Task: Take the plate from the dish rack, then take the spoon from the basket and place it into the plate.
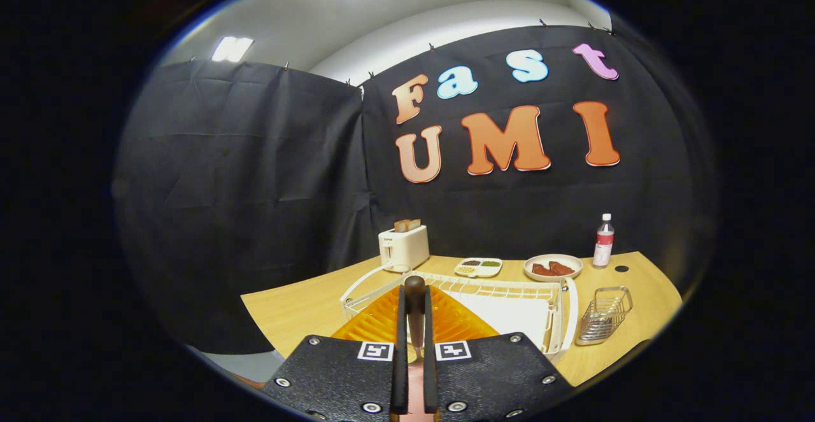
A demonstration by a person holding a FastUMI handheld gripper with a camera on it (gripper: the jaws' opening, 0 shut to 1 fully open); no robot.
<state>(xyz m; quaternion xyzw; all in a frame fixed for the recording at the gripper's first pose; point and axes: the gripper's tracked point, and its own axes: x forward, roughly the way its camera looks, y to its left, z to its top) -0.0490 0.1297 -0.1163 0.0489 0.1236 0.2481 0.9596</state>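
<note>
now tongs (pixel 414 336) clamped on dark-handled spoon (pixel 414 307), poised above ribbed orange plate (pixel 375 323) beside white wire dish rack (pixel 509 295) on wooden tabletop (pixel 299 310).

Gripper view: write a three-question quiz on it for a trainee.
1. True or false: the gripper is shut on the spoon, holding it by its dark handle.
2. Pick one: what sticks out of the toaster? A bread, B a bottle, C a plate.
3. Fill the gap: the empty wire basket stands on the table right beside the white ____.

Key:
1. True. Both fingers press the handle between them.
2. A, bread.
3. dish rack.
</note>
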